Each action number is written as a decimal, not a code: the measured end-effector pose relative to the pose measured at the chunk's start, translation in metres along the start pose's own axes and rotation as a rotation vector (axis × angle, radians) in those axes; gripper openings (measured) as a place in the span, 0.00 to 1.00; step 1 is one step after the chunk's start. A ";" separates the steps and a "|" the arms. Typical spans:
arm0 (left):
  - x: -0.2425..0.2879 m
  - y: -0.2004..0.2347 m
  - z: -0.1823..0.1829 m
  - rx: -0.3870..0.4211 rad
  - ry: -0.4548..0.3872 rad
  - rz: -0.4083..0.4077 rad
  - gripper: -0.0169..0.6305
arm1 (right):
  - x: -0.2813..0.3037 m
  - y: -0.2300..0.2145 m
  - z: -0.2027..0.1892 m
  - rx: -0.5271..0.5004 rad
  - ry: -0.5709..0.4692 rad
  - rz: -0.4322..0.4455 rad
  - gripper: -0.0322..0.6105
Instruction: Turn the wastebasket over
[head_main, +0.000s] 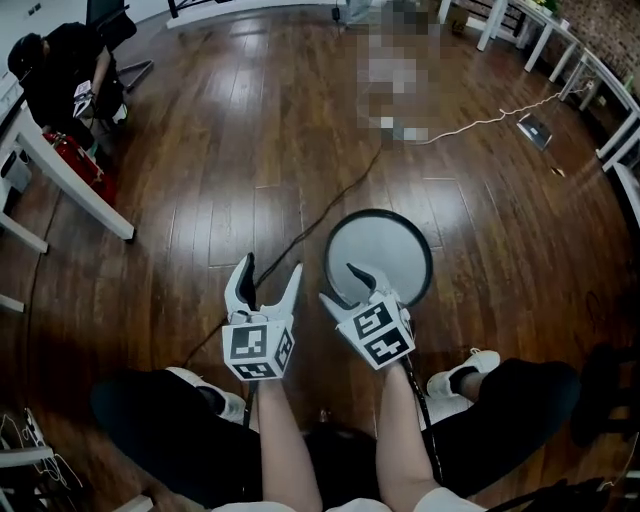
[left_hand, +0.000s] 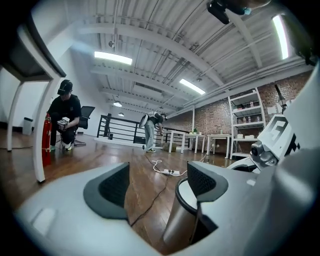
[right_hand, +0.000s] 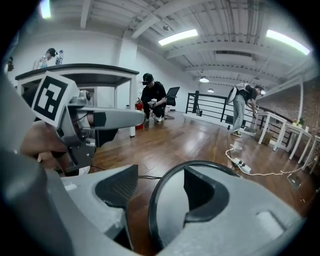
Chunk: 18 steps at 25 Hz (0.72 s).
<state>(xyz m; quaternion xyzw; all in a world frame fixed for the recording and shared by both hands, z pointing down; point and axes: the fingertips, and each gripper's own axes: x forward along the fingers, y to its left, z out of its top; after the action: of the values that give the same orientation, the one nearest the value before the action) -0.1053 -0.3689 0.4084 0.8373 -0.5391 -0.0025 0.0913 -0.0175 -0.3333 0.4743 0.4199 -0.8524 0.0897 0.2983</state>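
Left gripper (head_main: 270, 265) gapes — right gripper (head_main: 337, 283) straddles wastebasket (head_main: 388, 243) rim, unclamped.

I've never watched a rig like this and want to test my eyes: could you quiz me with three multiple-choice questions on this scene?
1. Where is the wastebasket?
A. On the white table
B. On the wooden floor, just ahead of the right gripper
C. Lifted in the air

2. What colour is its rim?
A. Red
B. Yellow
C. Black

3. How do the left gripper's jaws stand?
A. Apart, with nothing between them
B. Closed on a cable
C. Clamped on the rim

Answers:
1 B: the head view shows the wastebasket standing on the floor in front of the right gripper.
2 C: the rim is a black ring.
3 A: the left gripper shows a wide gap, with only floor behind it.
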 end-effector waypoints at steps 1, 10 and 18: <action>0.002 0.003 -0.006 0.007 0.018 0.008 0.63 | 0.008 0.002 -0.006 -0.008 0.026 0.003 0.48; -0.003 0.019 -0.041 0.033 0.054 0.095 0.62 | 0.050 0.008 -0.040 -0.152 0.166 -0.059 0.23; -0.013 0.023 -0.031 0.016 0.033 0.112 0.58 | 0.040 0.004 -0.035 -0.013 0.167 -0.096 0.15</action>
<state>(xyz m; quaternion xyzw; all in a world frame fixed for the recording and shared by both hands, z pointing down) -0.1284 -0.3615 0.4417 0.8065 -0.5835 0.0207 0.0932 -0.0238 -0.3432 0.5265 0.4492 -0.8041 0.1043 0.3752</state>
